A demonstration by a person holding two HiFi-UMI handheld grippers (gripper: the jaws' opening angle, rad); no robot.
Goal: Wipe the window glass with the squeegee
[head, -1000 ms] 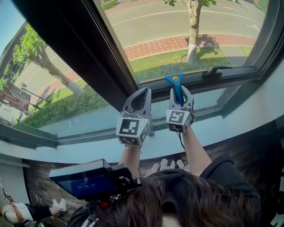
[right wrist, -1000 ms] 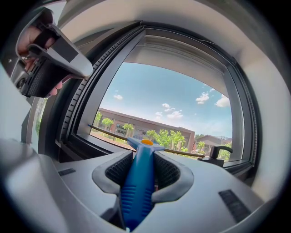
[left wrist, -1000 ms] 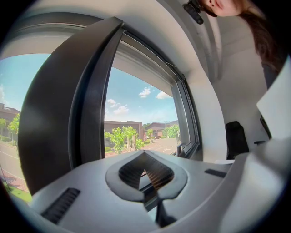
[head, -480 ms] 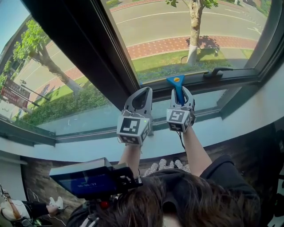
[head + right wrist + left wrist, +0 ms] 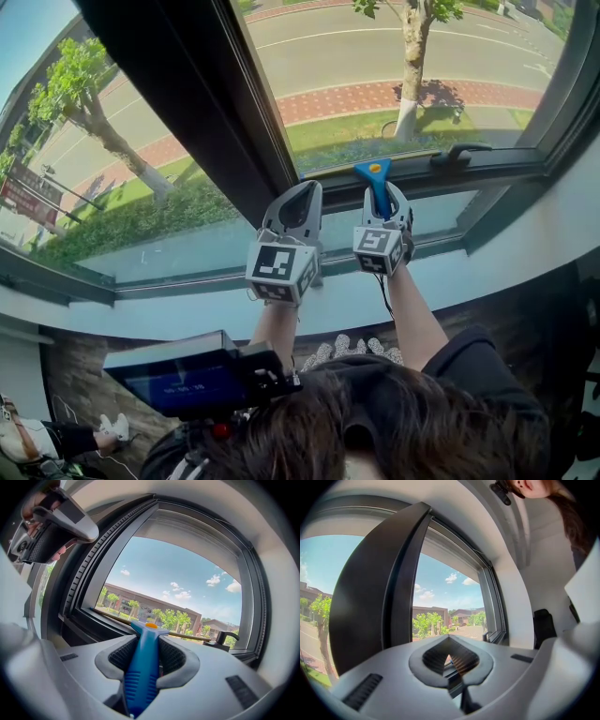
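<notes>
My left gripper [image 5: 302,192] [image 5: 450,639], at 9 o'clock of its partner, has its grey jaws closed tip to tip on nothing, just below the slanting black window frame post [image 5: 187,84]. My right gripper [image 5: 382,192] [image 5: 147,637] is clamped on the blue plastic-handled squeegee [image 5: 378,183] [image 5: 143,672]. Its head sticks out at 12 o'clock and its thin blade lies along the bottom edge of the clear window glass [image 5: 394,66], with the black lever window handle [image 5: 459,150] at 2 o'clock.
</notes>
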